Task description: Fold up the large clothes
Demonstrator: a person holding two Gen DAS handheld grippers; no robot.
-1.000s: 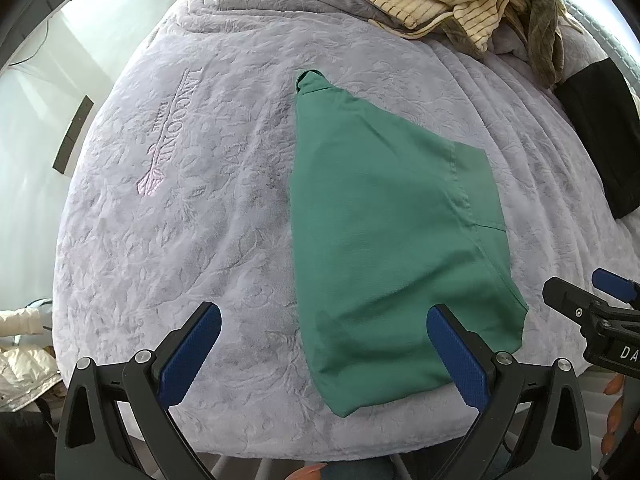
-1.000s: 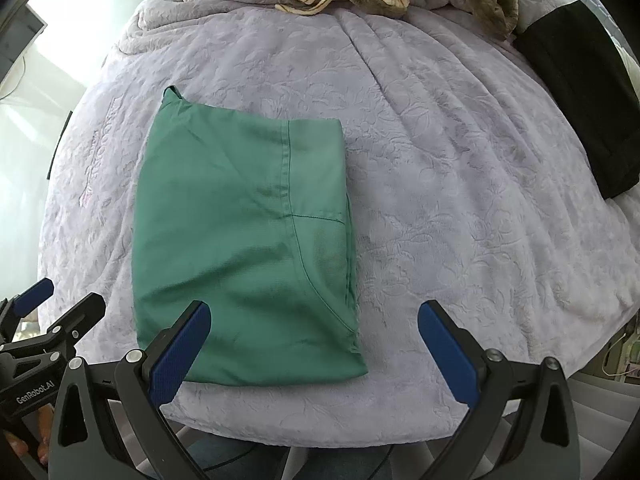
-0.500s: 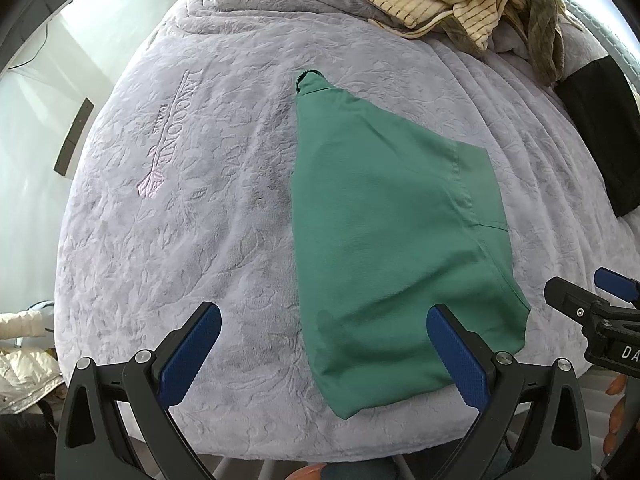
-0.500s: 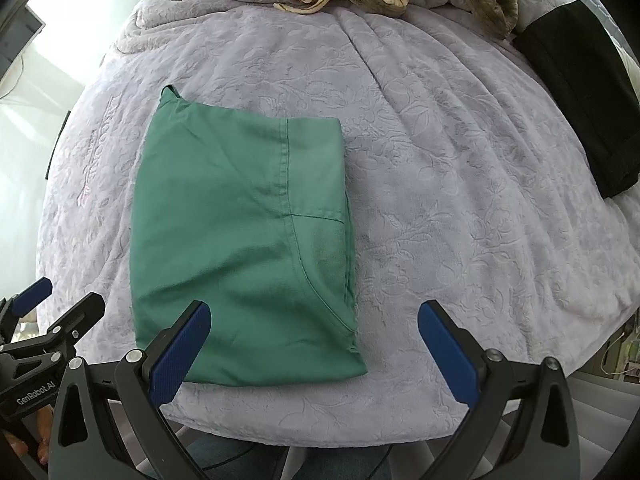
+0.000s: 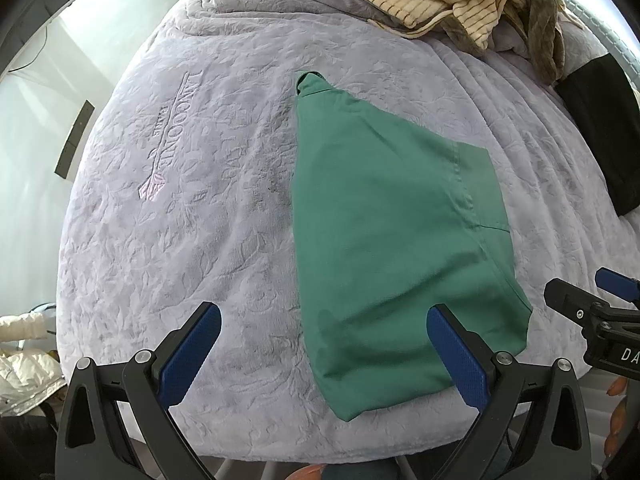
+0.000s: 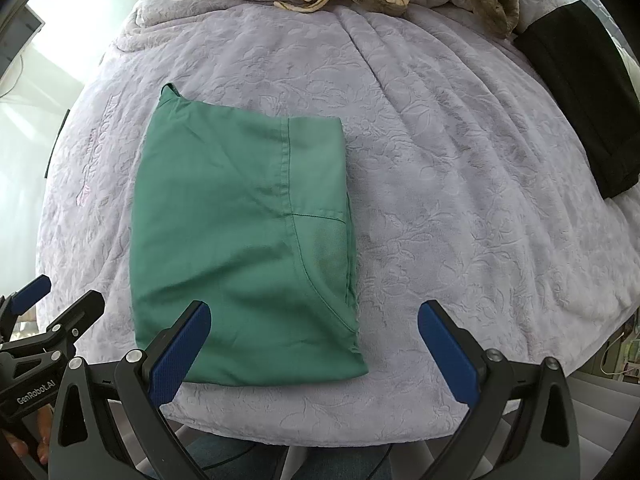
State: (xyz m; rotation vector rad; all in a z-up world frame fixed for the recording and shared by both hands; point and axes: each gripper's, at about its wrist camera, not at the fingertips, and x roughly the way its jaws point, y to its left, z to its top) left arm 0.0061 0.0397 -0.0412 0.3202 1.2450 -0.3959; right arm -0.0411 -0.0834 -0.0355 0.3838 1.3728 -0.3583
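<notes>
Green garment [image 6: 240, 240] lies folded flat on the lilac blanket [image 6: 460, 184] before your wide-spread, empty left gripper [image 5: 324, 354] and right gripper [image 6: 314, 346]; soft and limp, so pinch its near corners.

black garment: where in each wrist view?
Left wrist: black garment at the right edge, upper half.
Right wrist: black garment at upper right, lying on the lavender blanket.
Shared landmark: the folded green garment, left of it in both.

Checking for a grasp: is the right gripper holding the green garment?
No, the right gripper is open, above the flat green garment.
</notes>
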